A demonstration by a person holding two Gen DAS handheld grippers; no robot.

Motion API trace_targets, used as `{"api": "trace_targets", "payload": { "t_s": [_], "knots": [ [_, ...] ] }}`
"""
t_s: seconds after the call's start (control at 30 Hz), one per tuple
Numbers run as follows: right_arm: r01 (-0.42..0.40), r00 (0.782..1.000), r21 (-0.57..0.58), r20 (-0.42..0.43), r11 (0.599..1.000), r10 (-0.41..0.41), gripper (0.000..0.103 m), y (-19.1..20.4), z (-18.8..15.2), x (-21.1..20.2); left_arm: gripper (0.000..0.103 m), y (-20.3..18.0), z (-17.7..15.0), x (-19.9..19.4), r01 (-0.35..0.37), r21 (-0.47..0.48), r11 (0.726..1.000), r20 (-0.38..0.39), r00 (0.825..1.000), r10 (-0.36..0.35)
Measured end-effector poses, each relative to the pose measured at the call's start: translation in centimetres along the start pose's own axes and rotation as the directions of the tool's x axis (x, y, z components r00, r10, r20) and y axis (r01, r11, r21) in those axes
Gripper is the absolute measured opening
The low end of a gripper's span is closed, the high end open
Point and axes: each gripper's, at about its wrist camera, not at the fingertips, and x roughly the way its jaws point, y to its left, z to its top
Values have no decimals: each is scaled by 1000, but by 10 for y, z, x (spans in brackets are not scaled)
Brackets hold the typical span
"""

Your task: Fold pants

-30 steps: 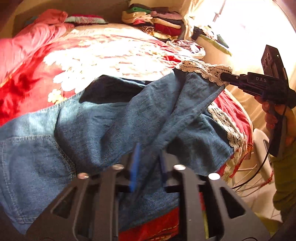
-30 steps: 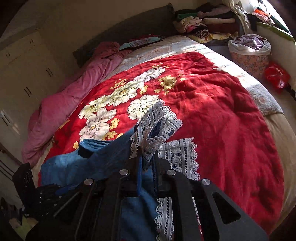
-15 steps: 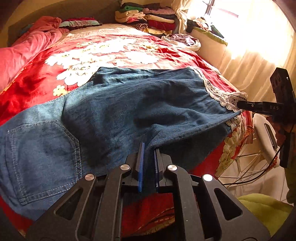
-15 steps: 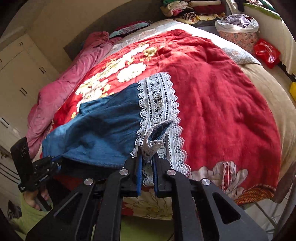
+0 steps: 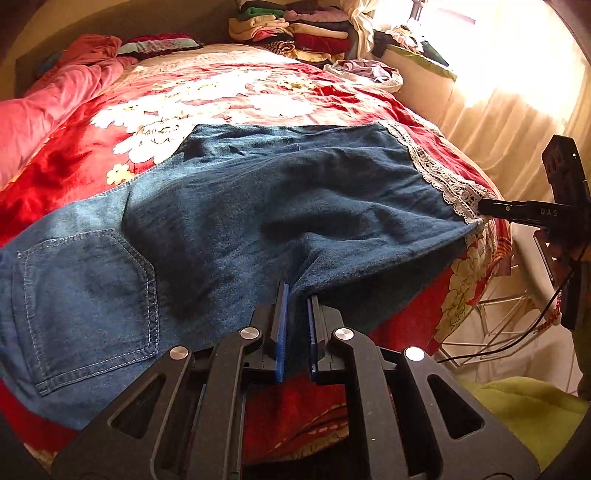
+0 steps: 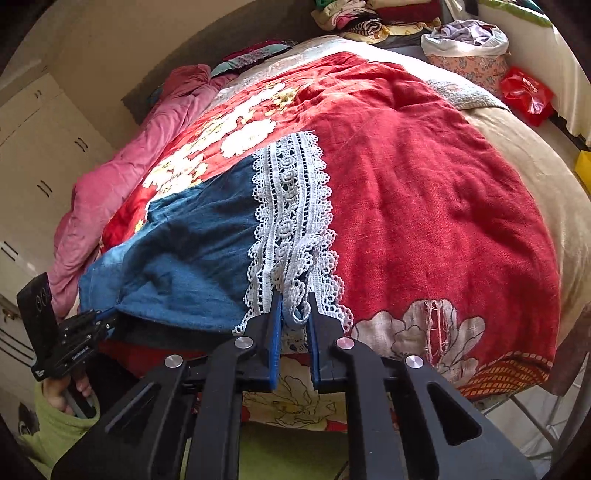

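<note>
The left wrist view alone shows the back pocket (image 5: 88, 295); the pants (image 5: 280, 206) lie mid-frame on the red bedspread (image 6: 424, 192). The left claw (image 5: 295, 295) pinches denim, and the right claw (image 6: 294, 299) grips the lace hem (image 6: 291, 206). A wardrobe (image 6: 40, 155) stands at the left of the right wrist view.

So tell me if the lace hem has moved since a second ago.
Yes. The lace hem has come down off the white flowers, toward the bed's near edge.

A red floral blanket (image 5: 258, 92) covers the bed; a pink quilt (image 6: 122, 192) lies left, folded clothes (image 5: 295, 33) stacked far, white cupboards (image 6: 40, 147) beyond.
</note>
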Motion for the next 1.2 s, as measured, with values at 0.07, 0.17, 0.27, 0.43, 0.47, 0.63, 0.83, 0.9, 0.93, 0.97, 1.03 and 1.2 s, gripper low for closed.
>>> {"api": "trace_targets", "payload": {
  "t_s": [0.07, 0.17, 0.27, 0.43, 0.47, 0.63, 0.83, 0.9, 0.93, 0.97, 1.03, 1.2],
  "knots": [
    [30, 1000, -42, -6, 999, -30, 11, 2, -3, 0, 3, -1, -3, 3, 4, 4, 1000, -13, 1000, -3],
    [90, 995, -80, -33, 993, -93, 12, 0, -12, 12, 3, -2, -6, 10, 6, 3, 1000, -37, 999, -6],
    [153, 987, -126, -30, 980, -158, 27, 3, -15, 16, 5, 0, -8, 13, 3, -6, 1000, -48, 999, -3],
    [191, 981, -149, 69, 970, -182, 33, 10, -3, -15, 15, 1, -11, 5, 4, -13, 1000, -42, 999, -5],
    [204, 977, -155, 101, 966, -190, 38, 13, 0, -22, 18, 1, -12, 3, 6, -16, 1000, -39, 999, -6],
    [140, 985, -287, 138, 948, -104, 43, 52, 5, -12, 32, 13, -16, -21, 9, -65, 998, 3, 1000, -9],
    [63, 998, -435, 38, 898, -51, 44, 95, 0, 40, 46, 65, -21, -71, -88, -223, 971, 96, 989, 112],
    [41, 999, -452, 7, 891, -42, 44, 101, -1, 53, 58, 88, -26, -87, -155, -297, 942, 108, 975, 195],
    [31, 999, -459, -10, 888, -40, 44, 103, -3, 58, 62, 99, -29, -93, -205, -329, 922, 104, 962, 251],
    [21, 999, -467, -28, 884, -39, 44, 105, -6, 61, 63, 108, -32, -100, -252, -353, 901, 99, 948, 303],
    [14, 998, -479, -50, 878, -43, 46, 106, -12, 67, 65, 125, -38, -107, -284, -389, 876, 91, 935, 343],
    [9, 997, -483, -62, 876, -44, 51, 105, -18, 71, 72, 155, -48, -102, -303, -461, 834, 46, 931, 363]
  ]
}}
